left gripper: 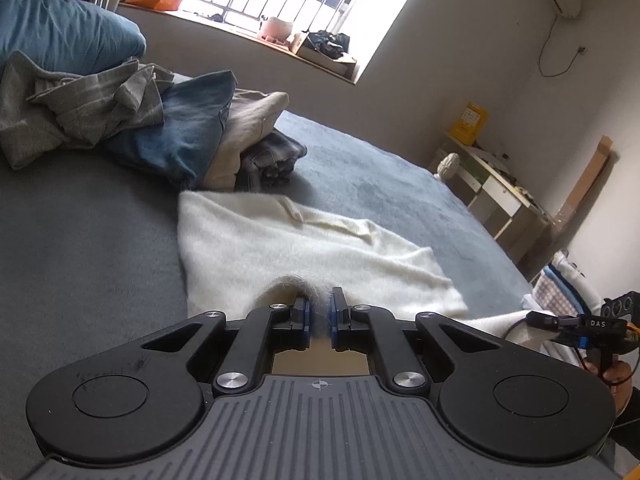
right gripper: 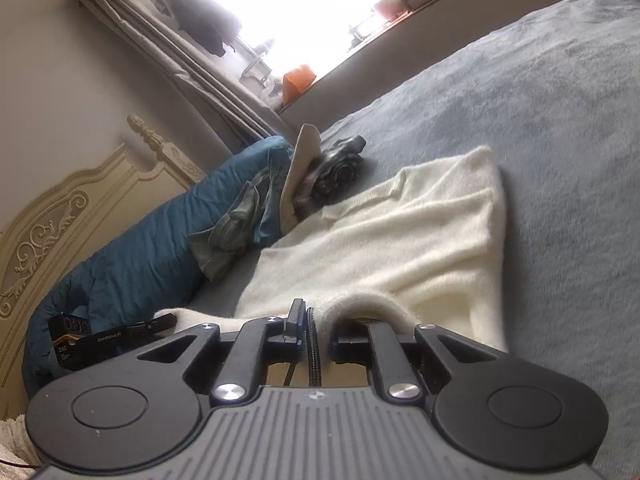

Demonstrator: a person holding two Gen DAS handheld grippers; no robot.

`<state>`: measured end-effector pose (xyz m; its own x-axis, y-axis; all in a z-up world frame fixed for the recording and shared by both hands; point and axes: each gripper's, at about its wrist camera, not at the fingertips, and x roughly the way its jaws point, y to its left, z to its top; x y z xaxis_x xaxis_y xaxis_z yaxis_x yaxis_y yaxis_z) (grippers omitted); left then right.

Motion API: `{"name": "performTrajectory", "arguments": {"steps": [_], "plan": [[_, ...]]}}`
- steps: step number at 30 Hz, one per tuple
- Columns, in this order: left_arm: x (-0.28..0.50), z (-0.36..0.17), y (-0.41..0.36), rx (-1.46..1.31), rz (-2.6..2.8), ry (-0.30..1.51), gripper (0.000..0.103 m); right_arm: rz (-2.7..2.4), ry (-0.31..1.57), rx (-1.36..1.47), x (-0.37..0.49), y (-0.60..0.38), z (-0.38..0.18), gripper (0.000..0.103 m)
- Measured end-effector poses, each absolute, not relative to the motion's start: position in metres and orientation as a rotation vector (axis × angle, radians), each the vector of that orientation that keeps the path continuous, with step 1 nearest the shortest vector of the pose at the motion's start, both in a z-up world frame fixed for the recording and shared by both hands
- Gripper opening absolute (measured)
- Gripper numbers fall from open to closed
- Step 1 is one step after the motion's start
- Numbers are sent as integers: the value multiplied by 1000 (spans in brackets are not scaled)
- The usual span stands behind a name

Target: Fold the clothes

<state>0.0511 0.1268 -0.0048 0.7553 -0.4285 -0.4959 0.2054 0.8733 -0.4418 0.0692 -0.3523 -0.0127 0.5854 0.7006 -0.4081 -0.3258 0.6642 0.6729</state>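
Cream sweater spread on the bed, near hem pinched in left gripper. Right view: right gripper clamped on hem too. Best lifted evenly, both corners level, no tugging fuzzy knit.

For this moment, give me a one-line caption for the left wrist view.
Left gripper pinches the near edge of a white sweater spread on a grey bed.

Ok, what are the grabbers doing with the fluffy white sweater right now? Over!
Left hand-held gripper pinching the cream sweater hem. Right hand-held gripper pinching its edge too. Sweater flat on the blue bed. Clothes pile beyond, not blocking.
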Motion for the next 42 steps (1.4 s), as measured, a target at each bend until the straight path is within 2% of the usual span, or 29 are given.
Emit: {"name": "performTrajectory", "arguments": {"steps": [7,16,27,30,33,35,36,38,40,42], "plan": [[111,6,125,-383,-316,576,7,633,657,582,130,-348,-1,11],[184,-12,134,-402,-248,592,7,624,650,577,211,-335,-7,11],[248,-62,146,-457,-193,697,7,567,715,659,282,-330,-60,11],[259,-77,153,-526,-192,758,9,536,780,761,294,-337,-84,12],[265,-88,165,-642,-196,794,14,508,857,905,302,-347,-105,20],[266,-93,173,-728,-203,805,20,498,858,1021,303,-356,-115,31],[266,-95,176,-777,-207,803,25,490,849,1082,304,-362,-119,40],[264,-99,185,-881,-205,792,34,474,824,1204,303,-373,-126,46],[257,-100,193,-976,-187,759,42,451,804,1272,300,-382,-129,63],[250,-98,200,-1039,-162,721,48,435,797,1273,294,-387,-128,65]]}}
